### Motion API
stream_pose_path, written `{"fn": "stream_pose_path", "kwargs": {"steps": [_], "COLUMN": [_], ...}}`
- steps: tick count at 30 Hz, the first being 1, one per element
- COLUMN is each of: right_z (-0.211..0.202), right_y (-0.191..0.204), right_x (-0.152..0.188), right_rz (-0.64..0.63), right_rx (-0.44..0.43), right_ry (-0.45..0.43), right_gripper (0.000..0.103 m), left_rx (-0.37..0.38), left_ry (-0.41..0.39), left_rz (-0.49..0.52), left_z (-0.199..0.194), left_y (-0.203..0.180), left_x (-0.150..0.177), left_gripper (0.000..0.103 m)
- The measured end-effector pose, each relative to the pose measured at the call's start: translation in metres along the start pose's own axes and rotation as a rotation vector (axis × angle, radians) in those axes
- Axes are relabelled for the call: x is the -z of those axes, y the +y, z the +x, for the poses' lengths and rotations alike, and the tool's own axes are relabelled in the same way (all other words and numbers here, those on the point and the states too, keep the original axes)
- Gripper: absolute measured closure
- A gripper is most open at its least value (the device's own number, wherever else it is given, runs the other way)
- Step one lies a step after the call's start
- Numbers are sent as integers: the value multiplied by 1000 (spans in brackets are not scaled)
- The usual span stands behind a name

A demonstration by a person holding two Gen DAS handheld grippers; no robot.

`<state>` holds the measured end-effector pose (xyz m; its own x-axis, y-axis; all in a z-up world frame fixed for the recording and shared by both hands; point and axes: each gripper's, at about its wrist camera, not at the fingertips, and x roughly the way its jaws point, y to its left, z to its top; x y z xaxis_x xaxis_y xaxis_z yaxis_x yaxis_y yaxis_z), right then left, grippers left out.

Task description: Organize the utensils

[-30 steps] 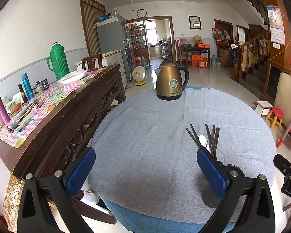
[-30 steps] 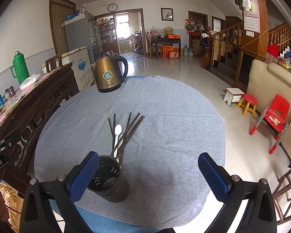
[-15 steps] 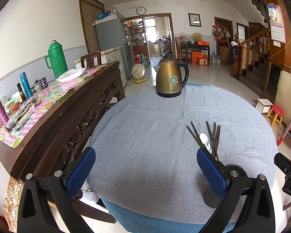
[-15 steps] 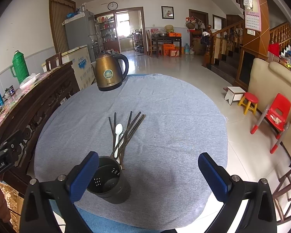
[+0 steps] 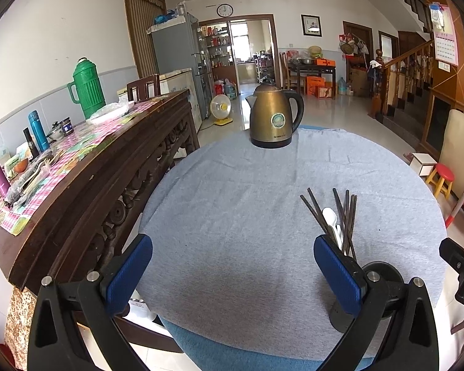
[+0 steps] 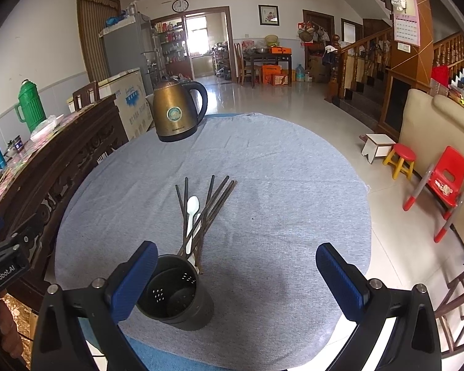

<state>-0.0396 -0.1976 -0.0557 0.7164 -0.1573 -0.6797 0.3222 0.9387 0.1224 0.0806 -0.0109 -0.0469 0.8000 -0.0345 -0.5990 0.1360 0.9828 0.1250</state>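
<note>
A loose bundle of dark chopsticks [image 6: 212,205] lies fanned out on the grey tablecloth [image 6: 278,185] of the round table, with two white plastic spoons [image 6: 191,213] lying among them. Their near ends reach the rim of a dark perforated utensil holder [image 6: 176,293], which stands upright near the table's front edge (empty, as far as its open mouth shows). In the left wrist view the same chopsticks [image 5: 340,216] and spoons [image 5: 331,221] sit just behind the right-hand finger, and the holder [image 5: 383,273] is mostly hidden behind it.

The right gripper [image 6: 236,273] hovers above the near edge of the table, its blue-padded fingers [image 6: 133,278] spread wide and holding nothing; the holder sits just inside its left-hand finger. The left gripper [image 5: 233,273] is likewise spread wide and empty, over bare cloth to the left of the utensils.

At the far side of the table stands a bronze electric kettle [image 6: 176,113]. A carved wooden sideboard [image 5: 108,167] runs beside the table, carrying a green thermos jug [image 5: 88,88].
</note>
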Motion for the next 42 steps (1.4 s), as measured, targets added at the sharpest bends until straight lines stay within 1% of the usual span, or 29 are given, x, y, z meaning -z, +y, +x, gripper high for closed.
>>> {"fn": "stream_pose_path", "kwargs": {"steps": [8,11,13,16,18,19,20,21,22,23,24,26,27,29,30,31,32,33,34,36,38,42], "right_z": [9,18,27,59,86,98,121,138,159,179,197,237,251,279,290,299,307,310,317,326,333,340], "right_y": [5,5,2,-12,-24,-30,-38,-43,-48,-52,-56,-59,-60,-61,-61,-61,-61,-61,-62,-64,-63,-64], "right_x": [-6,-12,-20,-42,-56,-61,-69,-74,-78,-81,-83,-86,-86,-85,-84,-83,-82,-82,-79,-76,-74,-77], "right_rz": [-3,-5,10,52,100,127,173,210,254,292,322,382,412,466,490,502,513,524,548,584,587,602], "right_rx": [-1,-14,-39,-108,-153,-167,-204,-235,-260,-280,-298,-333,-347,-371,-376,-372,-361,-358,-366,-384,-362,-347], "right_ry": [7,18,33,88,122,142,187,219,258,297,328,393,419,465,482,493,502,510,521,543,564,584], "right_gripper": [0,0,0,0,2,6,14,20,32,43,49,59,60,65,66,66,66,66,68,70,70,70], "left_rx": [0,6,34,106,140,152,162,172,191,215,242,304,324,361,377,391,398,405,418,433,447,464], "left_ry": [16,39,80,190,263,294,323,346,379,409,437,484,496,523,536,552,570,585,603,633,667,729], "left_rz": [-2,-2,-1,-13,-37,-47,-53,-56,-64,-73,-82,-94,-94,-99,-104,-112,-125,-138,-149,-164,-182,-226], "left_z": [11,23,38,76,102,117,131,139,152,163,174,197,204,222,231,241,251,257,267,284,302,322], "left_y": [3,5,7,12,17,18,19,18,18,16,14,6,2,-7,-12,-17,-21,-23,-27,-38,-49,-65], "left_x": [-1,-1,-2,-1,1,2,1,1,1,1,0,-4,-5,-12,-16,-19,-23,-28,-32,-36,-39,-40], "left_gripper": [0,0,0,0,1,3,7,15,20,29,34,36,37,39,40,40,43,46,47,57,62,63]}}
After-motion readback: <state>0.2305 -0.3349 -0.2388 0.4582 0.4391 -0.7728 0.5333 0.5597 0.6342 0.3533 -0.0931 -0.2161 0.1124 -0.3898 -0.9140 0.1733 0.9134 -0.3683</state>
